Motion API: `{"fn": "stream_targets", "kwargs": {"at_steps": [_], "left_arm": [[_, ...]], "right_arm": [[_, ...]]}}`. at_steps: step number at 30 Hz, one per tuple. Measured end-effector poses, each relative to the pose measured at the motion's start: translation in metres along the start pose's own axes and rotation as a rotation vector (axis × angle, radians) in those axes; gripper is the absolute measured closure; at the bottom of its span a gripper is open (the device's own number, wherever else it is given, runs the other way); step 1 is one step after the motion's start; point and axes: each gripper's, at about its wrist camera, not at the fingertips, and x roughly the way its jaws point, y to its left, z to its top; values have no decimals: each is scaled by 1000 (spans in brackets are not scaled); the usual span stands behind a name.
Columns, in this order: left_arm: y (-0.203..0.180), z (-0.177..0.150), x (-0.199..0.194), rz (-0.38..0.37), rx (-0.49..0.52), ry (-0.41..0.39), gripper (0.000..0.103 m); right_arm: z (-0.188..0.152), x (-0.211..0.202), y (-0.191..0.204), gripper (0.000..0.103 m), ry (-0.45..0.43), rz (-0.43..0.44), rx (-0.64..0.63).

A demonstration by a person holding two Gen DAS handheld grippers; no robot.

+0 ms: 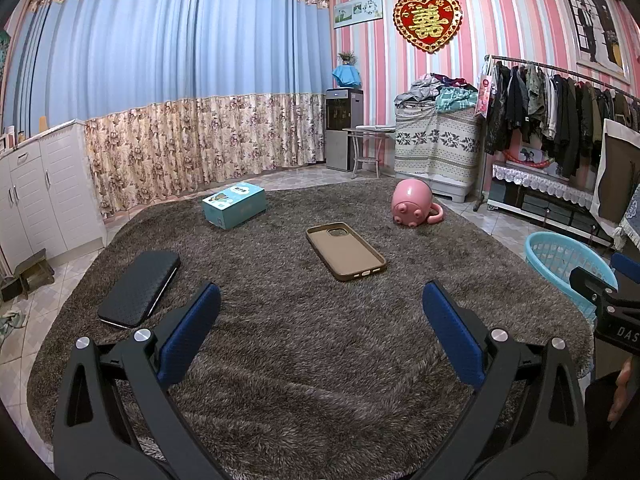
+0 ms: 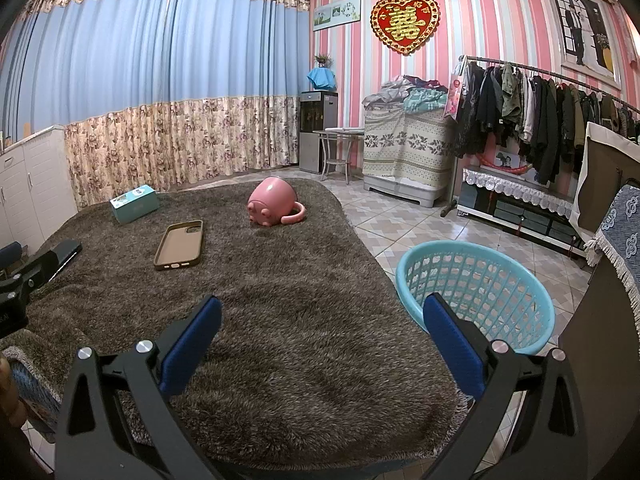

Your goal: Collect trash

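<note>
On the brown shaggy cover point(image 1: 300, 340) lie a teal box point(image 1: 234, 205) point(image 2: 134, 203), a tan phone case point(image 1: 346, 251) point(image 2: 179, 245), a pink pig mug point(image 1: 414, 203) point(image 2: 273, 201) tipped on its side, and a black wallet-like case point(image 1: 140, 288) point(image 2: 64, 254). A light blue plastic basket point(image 2: 476, 292) point(image 1: 568, 264) stands on the floor at the right of the cover. My left gripper point(image 1: 320, 320) hovers open over the near part of the cover, holding nothing. My right gripper point(image 2: 320, 320) is open too, near the cover's right edge beside the basket.
White cabinets point(image 1: 36, 200) stand at the left, curtains behind. A water dispenser point(image 1: 342, 128), a small table point(image 1: 368, 148), a covered chest point(image 1: 436, 148) and a clothes rack point(image 1: 560, 108) line the far right. Tiled floor point(image 2: 400, 220) surrounds the cover. A dark cabinet point(image 2: 600, 320) stands right of the basket.
</note>
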Motion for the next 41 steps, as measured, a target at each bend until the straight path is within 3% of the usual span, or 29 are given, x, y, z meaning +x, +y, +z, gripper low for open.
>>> {"fn": "stream_targets", "kwargs": {"at_steps": [41], "left_arm": [[1,-1,-2,3,-11,8,5]], "right_arm": [[0,0,0,4,0,-2,-3]]}}
